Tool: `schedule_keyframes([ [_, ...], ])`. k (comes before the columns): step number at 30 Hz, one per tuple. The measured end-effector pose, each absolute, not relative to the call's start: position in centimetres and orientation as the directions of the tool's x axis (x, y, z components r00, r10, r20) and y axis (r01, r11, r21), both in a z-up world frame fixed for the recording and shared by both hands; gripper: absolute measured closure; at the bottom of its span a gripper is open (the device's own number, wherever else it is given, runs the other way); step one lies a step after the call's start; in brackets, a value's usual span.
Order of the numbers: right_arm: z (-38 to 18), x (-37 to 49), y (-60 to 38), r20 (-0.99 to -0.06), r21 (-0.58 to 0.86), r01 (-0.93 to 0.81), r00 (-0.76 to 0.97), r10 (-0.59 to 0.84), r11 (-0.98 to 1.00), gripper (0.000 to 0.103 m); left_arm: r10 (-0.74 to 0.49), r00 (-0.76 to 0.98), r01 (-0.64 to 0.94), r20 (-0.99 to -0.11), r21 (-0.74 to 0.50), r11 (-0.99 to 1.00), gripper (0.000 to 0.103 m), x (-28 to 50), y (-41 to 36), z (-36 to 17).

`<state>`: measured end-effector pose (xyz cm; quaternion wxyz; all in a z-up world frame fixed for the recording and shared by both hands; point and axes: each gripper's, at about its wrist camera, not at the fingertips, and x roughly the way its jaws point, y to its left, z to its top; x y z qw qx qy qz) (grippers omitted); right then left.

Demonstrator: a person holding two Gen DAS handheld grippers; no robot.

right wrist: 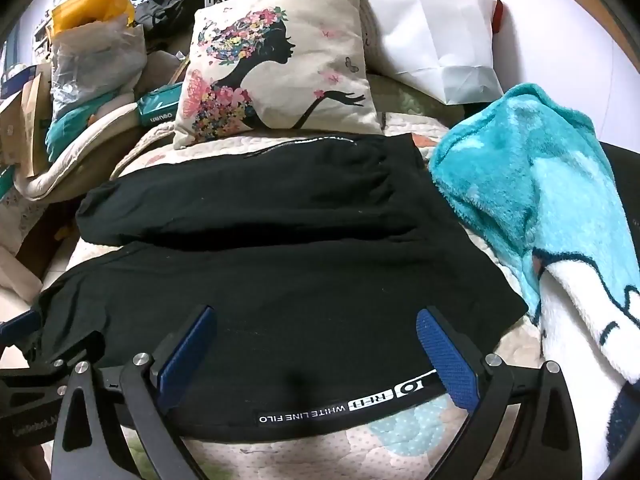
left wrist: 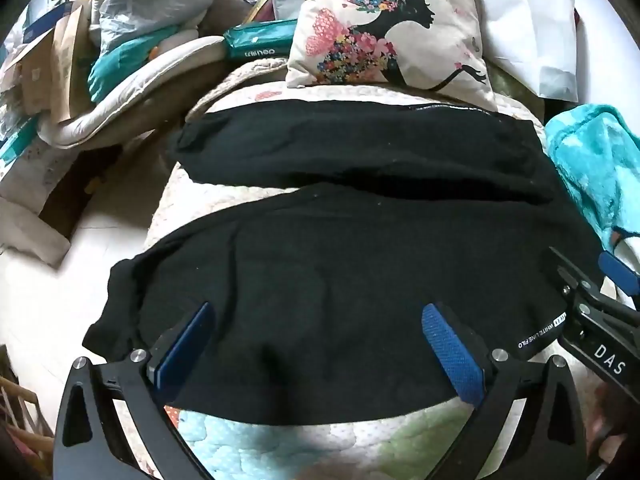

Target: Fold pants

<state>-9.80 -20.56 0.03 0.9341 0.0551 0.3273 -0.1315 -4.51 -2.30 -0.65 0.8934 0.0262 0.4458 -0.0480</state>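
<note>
Hovering wide-open, left gripper (left wrist: pixel 316 344) and right gripper (right wrist: pixel 316 344) held nothing. Black pants (right wrist: pixel 280 280) lay mid-frame across the quilted bed (right wrist: pixel 280 452), below floral pillow (right wrist: pixel 280 64).

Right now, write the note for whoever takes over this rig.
Left tool: open, empty, over the near leg of the black pants. Right tool: open, empty, over the near hem by the white-lettered strip.
The pants lie spread on the quilted bed cover, legs side by side, far leg in front of the printed pillow; teal blanket to the right.
Done: laid out. Left: every fold.
</note>
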Motion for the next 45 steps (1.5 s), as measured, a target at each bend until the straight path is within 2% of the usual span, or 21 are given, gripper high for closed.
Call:
schedule_keyframes([
  [25,-0.4,-9.7,-21.3,-0.638,0.022,0.282,0.742,-0.204,0.959,0.001,-0.134,0.535,0.109,-0.834,-0.088,0.990,0.000,-3.8,-2.7,-2.3],
  [45,-0.3,-9.6,-21.3,-0.642,0.020,0.283,0.739,-0.204,0.959,0.001,-0.165,0.500,0.132,-0.850,-0.113,0.985,0.000,-3.7,-3.0,-3.0],
])
